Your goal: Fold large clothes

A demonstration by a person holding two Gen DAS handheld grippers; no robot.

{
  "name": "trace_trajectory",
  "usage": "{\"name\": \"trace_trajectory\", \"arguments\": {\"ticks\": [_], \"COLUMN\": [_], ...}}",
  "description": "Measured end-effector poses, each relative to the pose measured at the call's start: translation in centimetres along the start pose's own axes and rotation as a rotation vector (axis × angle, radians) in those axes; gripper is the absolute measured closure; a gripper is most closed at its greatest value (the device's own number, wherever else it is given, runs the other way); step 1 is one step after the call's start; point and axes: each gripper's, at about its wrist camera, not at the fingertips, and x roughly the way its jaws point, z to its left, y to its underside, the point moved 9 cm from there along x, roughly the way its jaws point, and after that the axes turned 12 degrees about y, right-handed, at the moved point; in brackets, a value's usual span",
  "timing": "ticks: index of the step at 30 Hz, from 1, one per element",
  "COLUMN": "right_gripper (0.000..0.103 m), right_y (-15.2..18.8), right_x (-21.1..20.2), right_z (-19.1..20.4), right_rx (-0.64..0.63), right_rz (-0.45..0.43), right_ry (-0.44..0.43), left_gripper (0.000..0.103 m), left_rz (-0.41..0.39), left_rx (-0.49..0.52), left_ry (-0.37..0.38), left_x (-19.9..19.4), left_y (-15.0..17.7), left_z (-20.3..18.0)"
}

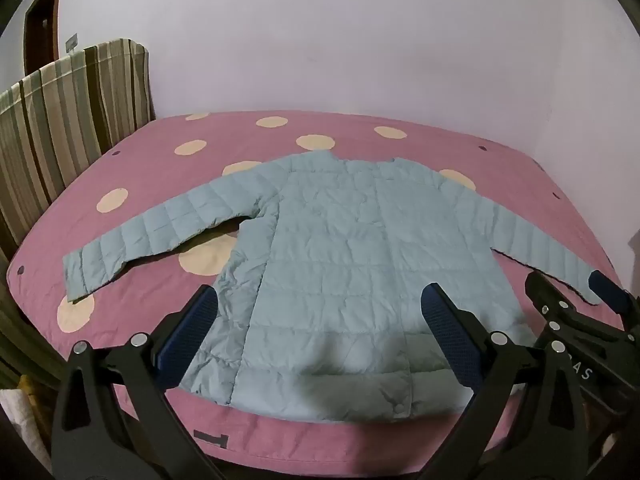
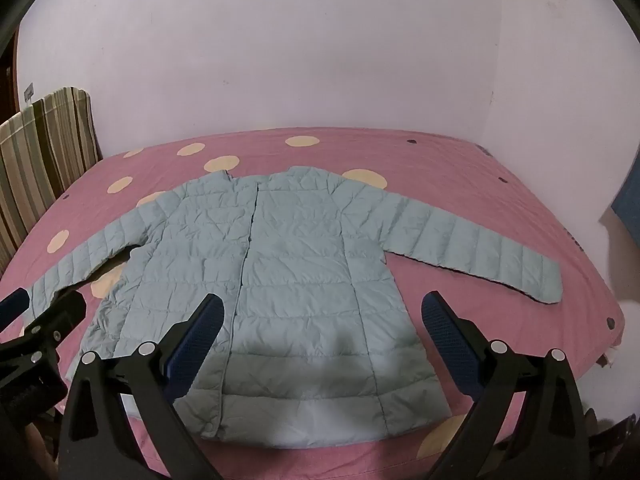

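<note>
A light blue quilted jacket [image 1: 340, 264] lies flat on the pink bed, front up, collar toward the far wall, both sleeves spread out to the sides; it also shows in the right wrist view [image 2: 288, 272]. My left gripper [image 1: 320, 340] is open and empty, held above the jacket's hem. My right gripper [image 2: 324, 344] is open and empty, also above the hem. The right gripper shows at the right edge of the left wrist view [image 1: 576, 300], near the cuff of the right sleeve. The left gripper shows at the left edge of the right wrist view [image 2: 44, 308], near the left cuff.
The bed cover [image 1: 152, 160] is pink with cream dots and reaches to a pale wall [image 1: 320, 40]. A striped headboard or cushion [image 1: 68, 120] stands at the left. A dark door [image 1: 40, 28] is at the far left. A blue object [image 2: 630, 200] sits at the right edge.
</note>
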Motion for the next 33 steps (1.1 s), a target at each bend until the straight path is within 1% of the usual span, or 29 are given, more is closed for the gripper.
{"name": "trace_trajectory", "arguments": {"ticks": [7,8,10,15,33], "right_gripper": [0.005,0.005,0.005,0.005,0.005], "right_y": [0.0,0.0,0.0,0.0,0.0], "right_x": [0.0,0.0,0.0,-0.1,-0.1], "right_z": [0.0,0.0,0.0,0.0,0.0], "right_rx": [-0.001,-0.001,0.0,0.0,0.001], "right_rz": [0.0,0.0,0.001,0.001,0.001], "right_ry": [0.002,0.002,0.0,0.001,0.001], "left_gripper": [0.002,0.002,0.002,0.002,0.002], "left_rz": [-0.01,0.002,0.002,0.007,0.014], "left_rx": [0.004,0.002,0.002,0.0,-0.002], "left_ry": [-0.018,-0.009,-0.008,-0.001,0.0], "left_x": [-0.1,0.0,-0.4,0.2,0.4], "left_y": [0.3,0.2,0.3,0.6,1.0], "left_z": [-0.3,-0.1,-0.4,-0.5,-0.2]}}
